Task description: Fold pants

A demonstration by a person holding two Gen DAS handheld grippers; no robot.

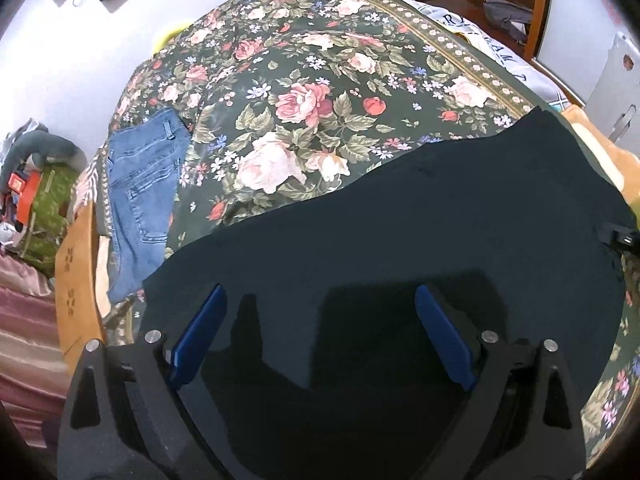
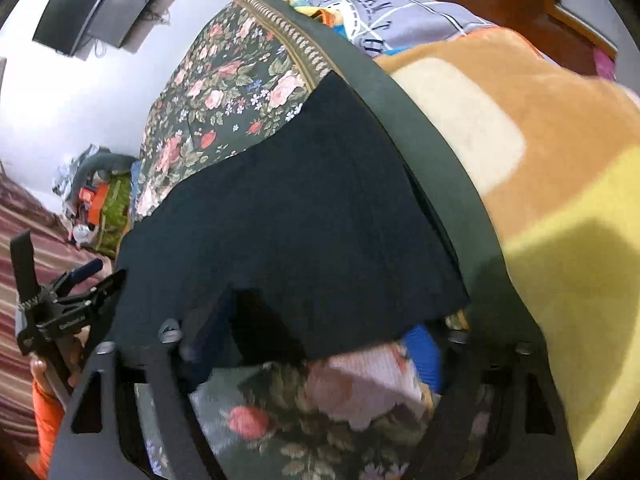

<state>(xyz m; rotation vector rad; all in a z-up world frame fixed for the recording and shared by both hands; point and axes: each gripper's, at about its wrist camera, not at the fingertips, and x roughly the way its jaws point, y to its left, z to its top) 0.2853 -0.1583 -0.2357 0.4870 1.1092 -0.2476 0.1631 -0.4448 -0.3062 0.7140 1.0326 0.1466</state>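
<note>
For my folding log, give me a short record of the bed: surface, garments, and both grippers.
surface: dark green floral bedspread
task garment: black fabric pants, spread flat
other garment: blue denim jeans, at bedspread's left edge
left gripper: open, over the pants
right gripper: open, blurred, pants' near edge between its fingers

left gripper (image 1: pixel 320 300): black frame, blue pads, silver screws | right gripper (image 2: pixel 316 344): same | sleeve (image 2: pixel 48 420): orange
</note>
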